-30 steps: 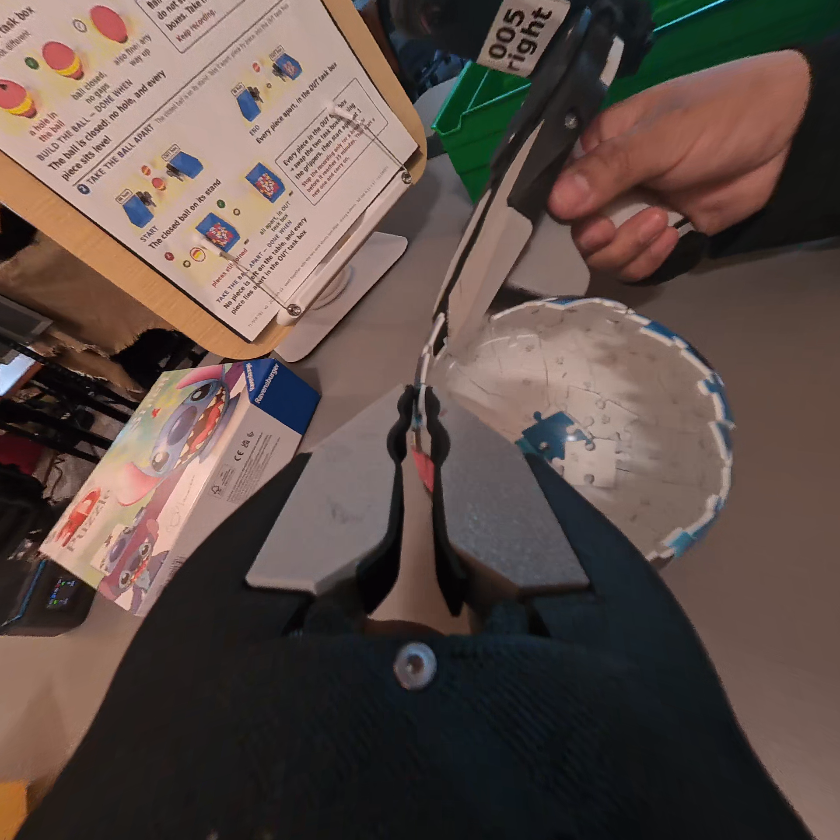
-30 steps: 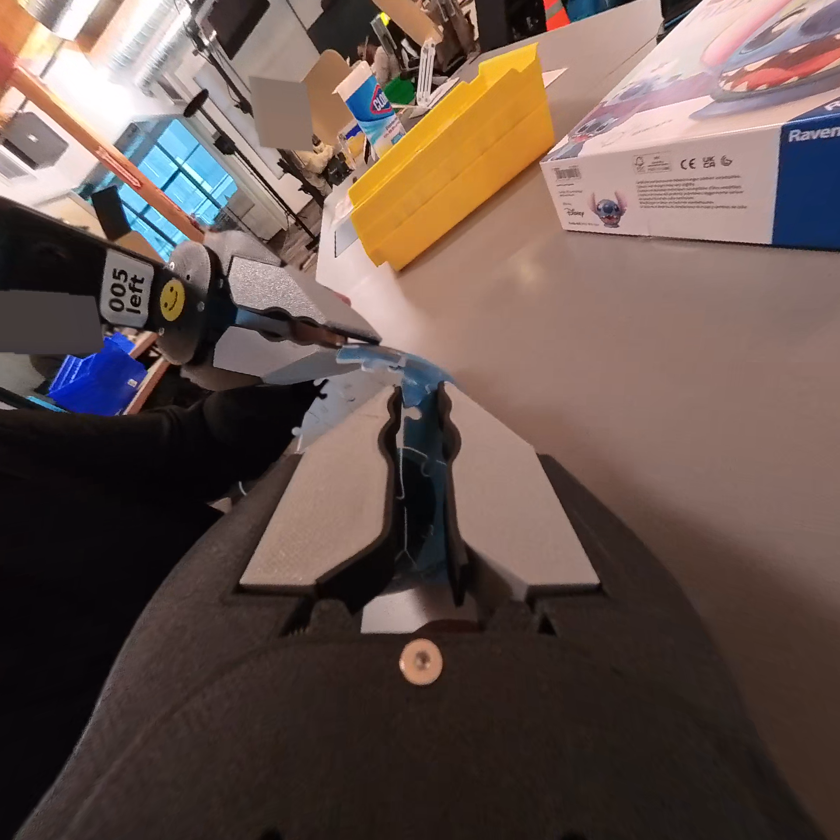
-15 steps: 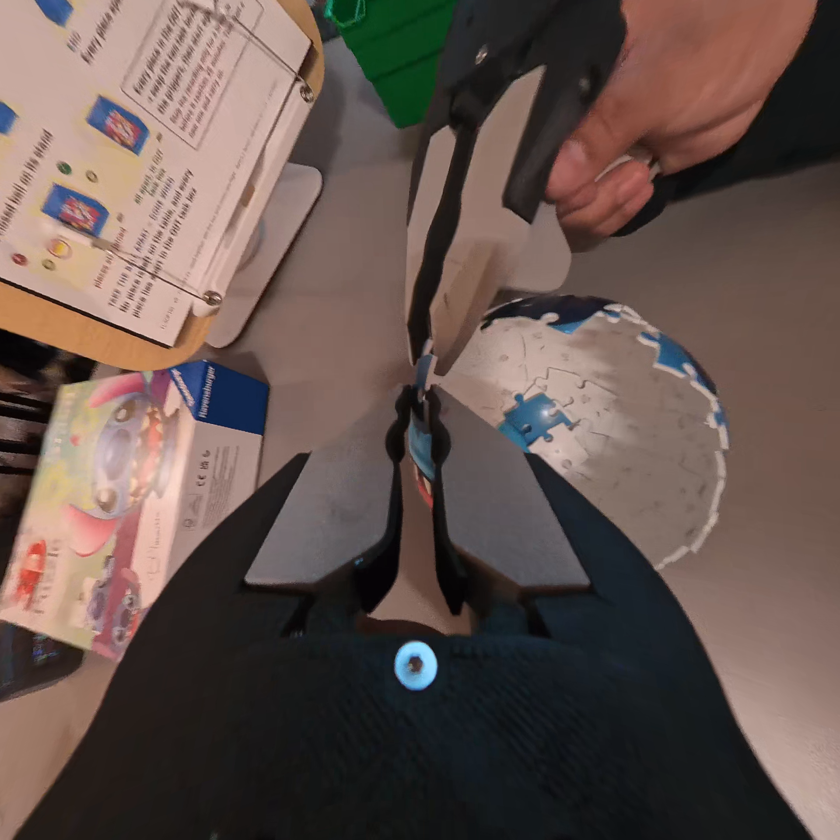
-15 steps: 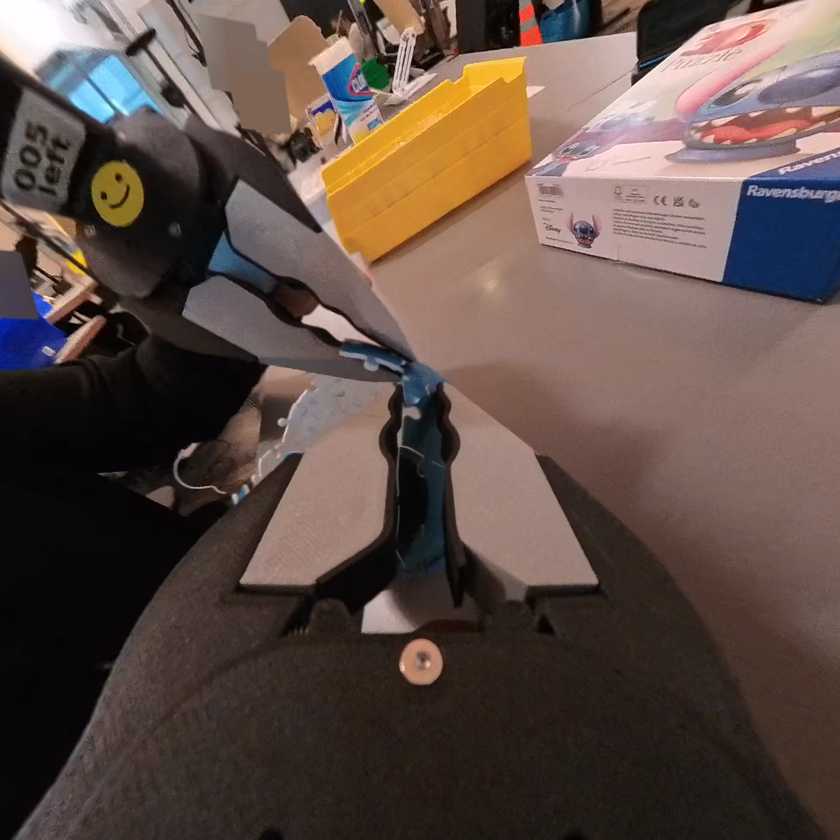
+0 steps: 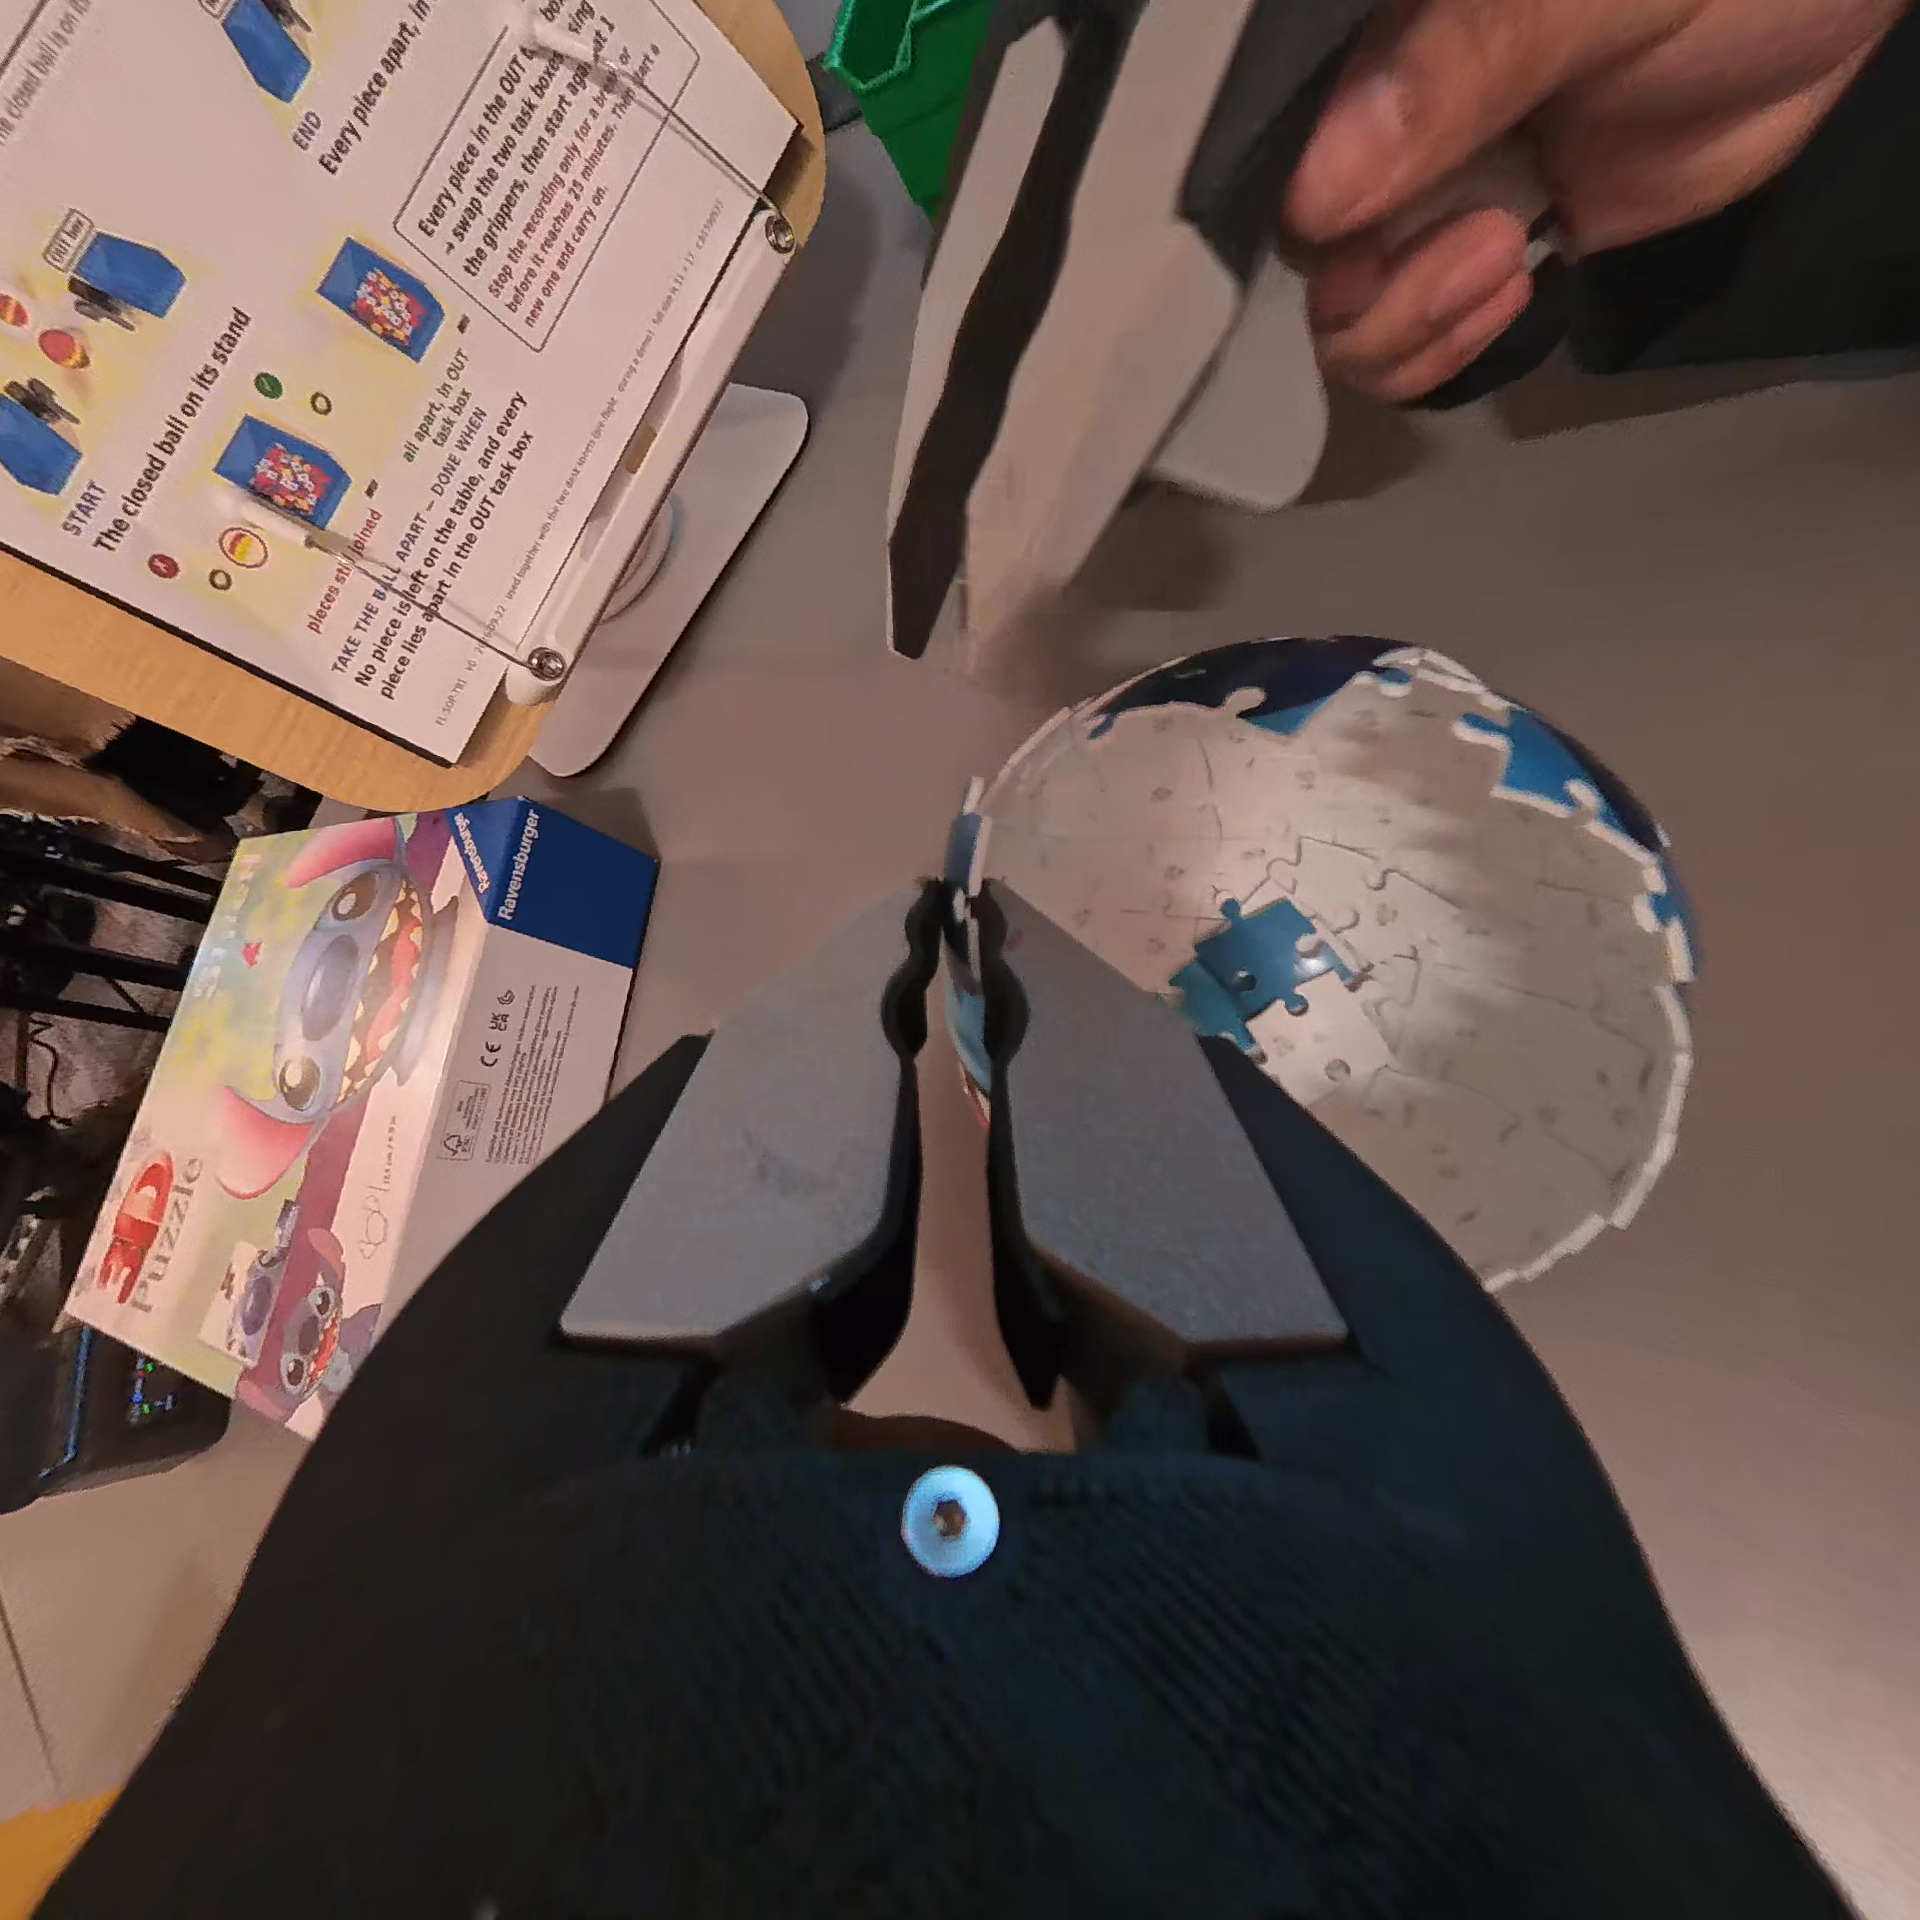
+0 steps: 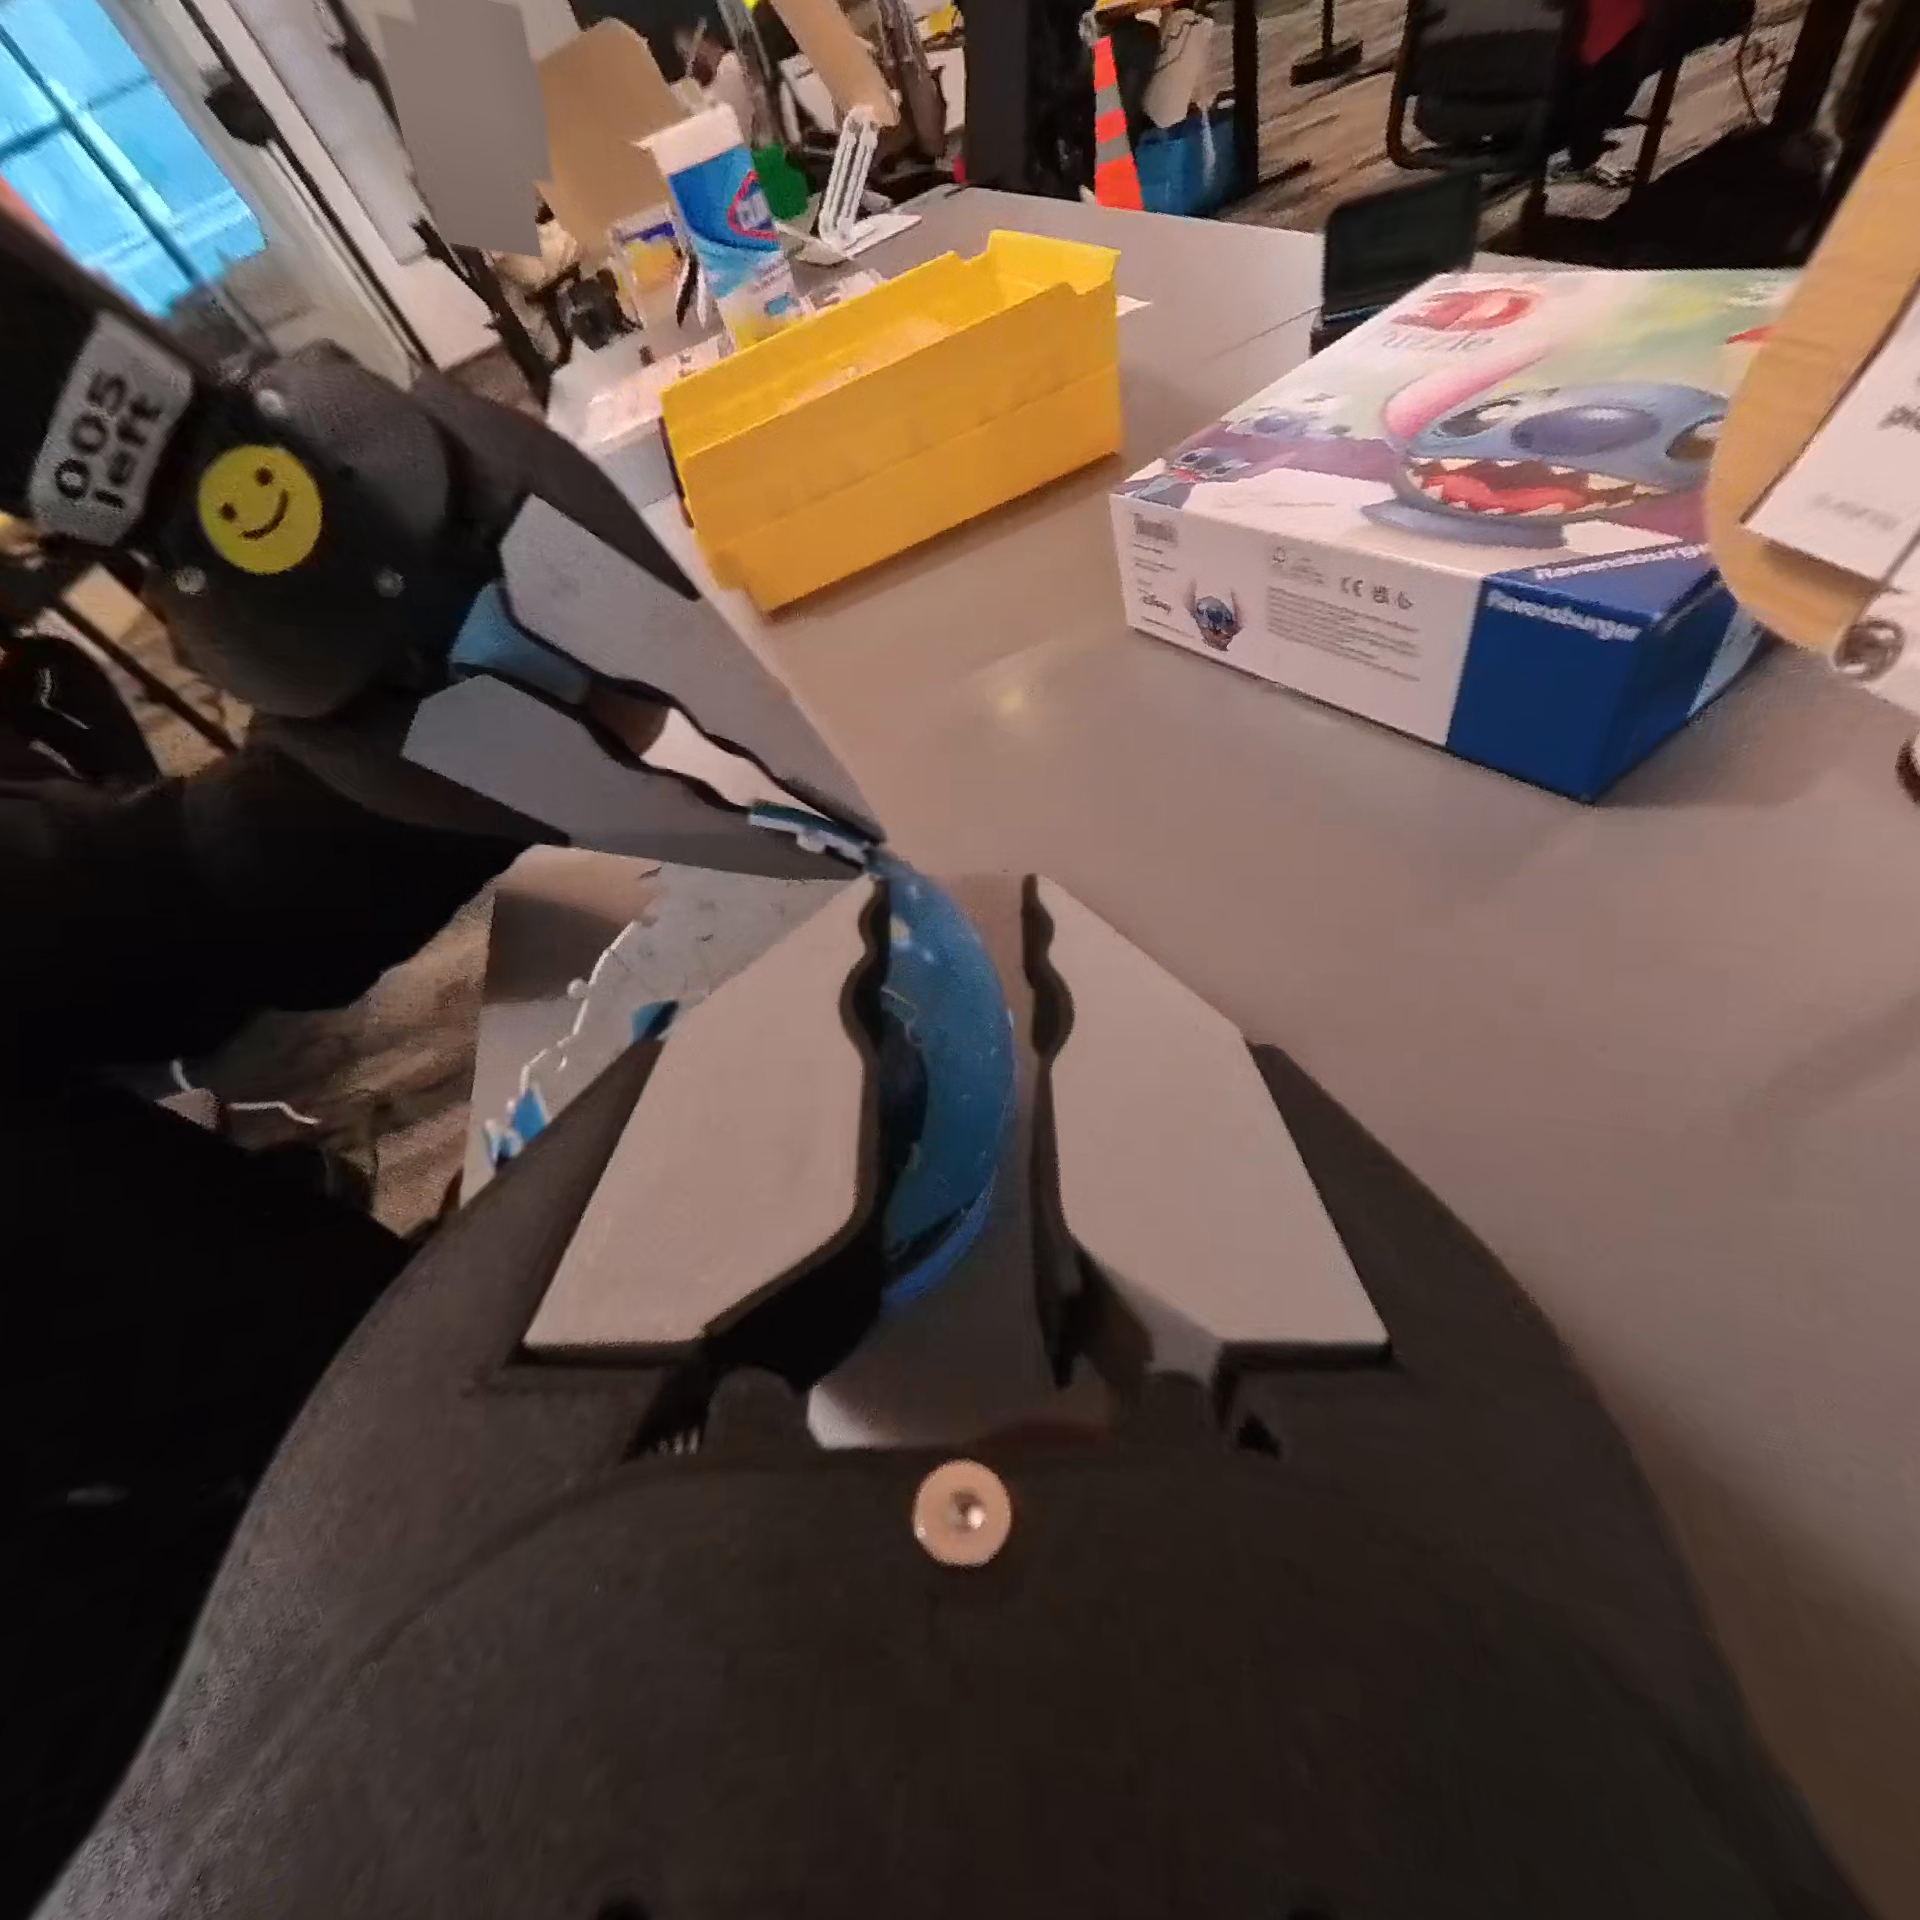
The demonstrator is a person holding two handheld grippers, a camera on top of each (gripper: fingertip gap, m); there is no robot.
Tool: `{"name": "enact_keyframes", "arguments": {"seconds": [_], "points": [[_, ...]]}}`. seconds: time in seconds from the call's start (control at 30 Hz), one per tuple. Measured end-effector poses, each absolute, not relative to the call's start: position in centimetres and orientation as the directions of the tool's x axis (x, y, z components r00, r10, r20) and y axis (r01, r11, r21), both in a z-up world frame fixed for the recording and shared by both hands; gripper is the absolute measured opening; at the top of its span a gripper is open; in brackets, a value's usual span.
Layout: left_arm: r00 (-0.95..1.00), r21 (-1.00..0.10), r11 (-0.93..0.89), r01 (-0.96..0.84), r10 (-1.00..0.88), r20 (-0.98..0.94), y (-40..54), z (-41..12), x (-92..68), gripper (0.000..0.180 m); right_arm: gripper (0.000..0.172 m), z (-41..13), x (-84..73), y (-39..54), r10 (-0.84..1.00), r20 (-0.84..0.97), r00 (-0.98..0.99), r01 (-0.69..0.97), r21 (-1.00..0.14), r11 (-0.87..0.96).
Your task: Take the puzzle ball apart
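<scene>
Left gripper (image 5: 958,904): pinched tight on the rim of the half puzzle ball (image 5: 1382,935) (white inside, blue outside).
Right gripper (image 6: 956,894): jaws apart, lifted clear of the ball.
Puzzle box (image 5: 343,1049): left, on the table (image 5: 1558,1455).

Landmark: puzzle-ball shell (image 5: 1382,935), an open half sphere lying on the grey table (image 5: 1558,1507).
Left of shell: puzzle box (image 5: 343,1070), with a bare strip of table between them.
Beyond shell, to the left: instruction board on its white stand (image 5: 665,582).
Directly beyond shell: right gripper (image 5: 940,634) hanging just above the rim.
Right of shell: bare table.
Past the box: yellow bin (image 6: 894,416).
</scene>
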State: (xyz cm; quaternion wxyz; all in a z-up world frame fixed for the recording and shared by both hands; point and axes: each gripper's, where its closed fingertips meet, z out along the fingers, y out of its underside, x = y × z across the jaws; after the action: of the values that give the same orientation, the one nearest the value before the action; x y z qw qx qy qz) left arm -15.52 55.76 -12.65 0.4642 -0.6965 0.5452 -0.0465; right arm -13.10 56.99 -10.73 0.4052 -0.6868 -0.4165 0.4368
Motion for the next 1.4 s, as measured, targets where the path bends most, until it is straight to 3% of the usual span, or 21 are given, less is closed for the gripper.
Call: {"name": "enact_keyframes", "arguments": {"seconds": [0.07,0.43,0.6,0.7,0.77,0.83,0.97,1.03,1.17,1.27,1.33,1.4], "points": [[0.399,-0.711,0.021,-0.703,-0.816,-0.418,55.7,-12.6,-15.3,0.003,0.030,-9.7,-13.8,56.0,0.958,-0.176,0.228,0.227,-0.947,-0.228],[0.469,-0.787,-0.073,-0.612,-0.835,-0.288,53.2,-11.3,-17.5,0.024,0.027,-10.0,-16.4,54.0,0.991,0.071,0.115,0.345,-0.938,0.027],[0.456,-0.715,-0.096,-0.693,-0.826,-0.331,54.0,-13.7,-17.8,0.017,0.023,-9.7,-17.3,53.9,0.980,0.193,0.053,0.407,-0.900,0.155],[0.464,-0.706,-0.072,-0.705,-0.799,-0.382,54.6,-13.7,-17.9,0.008,0.007,-9.9,-17.8,54.0,0.970,0.243,0.014,0.466,-0.860,0.208],[0.440,-0.675,-0.021,-0.738,-0.773,-0.457,54.7,-13.8,-18.1,0.003,0.004,-9.9,-18.1,53.8,0.989,0.151,-0.001,0.476,-0.870,0.133],[0.404,-0.647,0.022,-0.762,-0.765,-0.502,54.4,-13.8,-18.0,0.001,0.004,-9.8,-18.1,53.8,0.997,-0.079,-0.009,0.460,-0.885,-0.066],[0.387,-0.644,0.052,-0.763,-0.761,-0.521,54.0,-13.4,-17.7,0.000,0.000,-5.3,-17.0,56.3,0.834,-0.542,-0.100,0.187,-0.834,-0.519],[0.395,-0.645,0.048,-0.763,-0.755,-0.524,54.0,-13.3,-17.8,0.000,0.000,-4.5,-15.6,58.0,0.877,-0.480,-0.022,0.102,-0.874,-0.476],[0.422,-0.672,0.021,-0.741,-0.764,-0.489,54.1,-13.5,-18.0,0.000,0.000,-5.4,-11.3,58.1,0.932,-0.102,0.348,0.264,-0.943,-0.202],[0.441,-0.694,0.001,-0.720,-0.772,-0.458,54.5,-13.6,-17.9,0.000,0.000,-3.0,-1.2,62.2,0.660,0.171,0.731,0.346,-0.927,-0.143],[0.460,-0.705,-0.016,-0.709,-0.768,-0.446,54.8,-13.6,-17.9,0.000,0.000,-2.1,8.1,64.9,0.399,0.241,0.885,0.347,-0.912,-0.220],[0.492,-0.714,-0.037,-0.699,-0.750,-0.443,55.1,-13.7,-18.0,0.000,0.000,-4.8,16.6,66.5,0.188,0.360,0.914,0.406,-0.823,-0.398]]}}
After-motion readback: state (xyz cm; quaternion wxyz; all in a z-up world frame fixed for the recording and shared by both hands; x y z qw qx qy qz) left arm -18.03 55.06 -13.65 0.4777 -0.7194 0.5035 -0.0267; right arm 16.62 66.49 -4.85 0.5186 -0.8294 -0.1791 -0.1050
